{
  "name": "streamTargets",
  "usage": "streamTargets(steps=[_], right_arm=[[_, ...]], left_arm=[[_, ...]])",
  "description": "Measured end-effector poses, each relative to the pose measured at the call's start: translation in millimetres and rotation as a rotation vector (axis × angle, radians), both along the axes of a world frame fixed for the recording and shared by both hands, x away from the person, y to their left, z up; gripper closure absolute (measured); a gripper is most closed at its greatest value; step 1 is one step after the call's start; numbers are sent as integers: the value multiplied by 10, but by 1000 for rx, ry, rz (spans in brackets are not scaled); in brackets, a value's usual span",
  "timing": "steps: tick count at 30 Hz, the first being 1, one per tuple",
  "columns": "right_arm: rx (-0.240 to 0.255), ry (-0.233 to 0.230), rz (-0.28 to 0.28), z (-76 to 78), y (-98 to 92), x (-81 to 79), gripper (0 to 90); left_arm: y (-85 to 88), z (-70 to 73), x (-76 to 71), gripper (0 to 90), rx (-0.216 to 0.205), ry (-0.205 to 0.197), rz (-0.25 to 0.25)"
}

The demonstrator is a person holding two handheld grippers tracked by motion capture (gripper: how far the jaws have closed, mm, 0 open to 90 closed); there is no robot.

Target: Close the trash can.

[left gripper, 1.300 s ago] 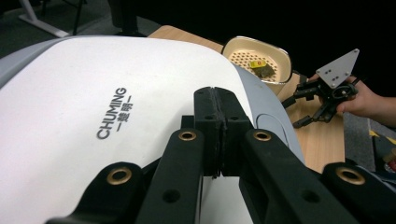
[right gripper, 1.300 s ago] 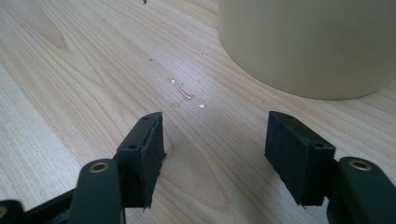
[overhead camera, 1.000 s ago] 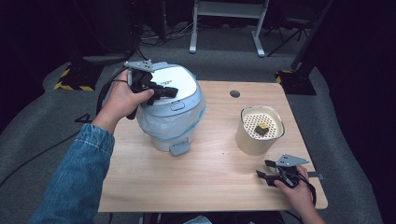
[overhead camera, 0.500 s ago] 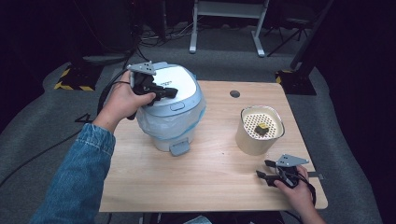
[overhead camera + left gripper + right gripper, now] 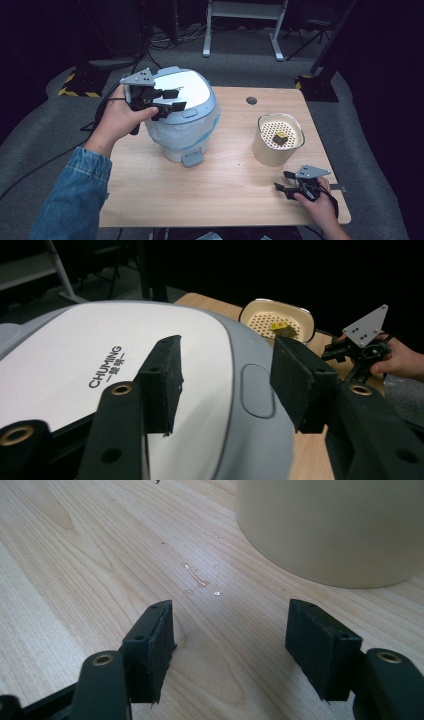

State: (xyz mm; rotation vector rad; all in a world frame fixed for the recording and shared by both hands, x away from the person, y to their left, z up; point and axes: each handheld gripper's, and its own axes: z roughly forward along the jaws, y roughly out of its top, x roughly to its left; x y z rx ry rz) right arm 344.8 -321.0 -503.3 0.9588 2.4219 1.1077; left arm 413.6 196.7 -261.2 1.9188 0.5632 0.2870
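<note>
jaws of the left gripper (image 5: 172, 99) just opened over the rice cooker lid (image 5: 187, 90) — right gripper (image 5: 282, 181) open, empty.

Wooden table (image 5: 225, 195), light grain, rectangular, with a round grey cable port (image 5: 251, 100) near its far edge. Standing on it: a white and grey rice cooker (image 5: 182, 117) on the left half; a cream pot (image 5: 277, 140) with a perforated insert on the right half, well apart from the cooker.
</note>
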Motion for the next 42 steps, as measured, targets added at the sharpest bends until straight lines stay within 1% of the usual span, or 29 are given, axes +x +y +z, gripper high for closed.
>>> streamTargets(steps=[2,5,7,9,10,11,13,15,16,19,24,28,32,35,39,42], right_arm=[[0,1,7,0,-5,3,359],[0,1,16,0,-11,7,355],[0,3,21,0,-15,10,353],[-1,4,24,1,-17,13,348],[0,4,27,0,-17,18,343],[-1,4,29,0,-18,21,340],[-2,4,30,0,-18,24,338],[-2,5,34,0,-17,24,325],[-3,5,36,-1,-14,24,322],[-3,7,39,-1,-14,25,315],[-4,7,43,-1,-14,27,309],[-4,7,47,-2,-14,30,304],[-5,5,48,-2,-14,30,301],[-8,3,48,-2,-14,23,292],[-9,3,49,-3,-18,22,291],[-8,3,49,-3,-17,23,291]], left_arm=[[20,34,-123,444,-11,0,-16],[49,61,-350,434,-4,-6,-24],[57,55,-490,422,23,-11,-28],[75,41,-618,423,44,-18,-12],[94,33,-672,423,52,-25,-6],[114,19,-727,422,49,-26,3],[166,-16,-819,423,45,-29,24],[217,-62,-894,429,58,-37,50],[240,-86,-923,429,63,-43,54],[286,-183,-997,429,62,-30,54],[312,-433,-1090,410,61,-11,55],[302,-696,-1124,394,58,5,66],[304,-976,-1114,379,48,21,81],[303,-1182,-1099,372,60,36,88],[294,-1435,-1084,362,80,59,83],[294,-1603,-1067,350,84,81,81]])
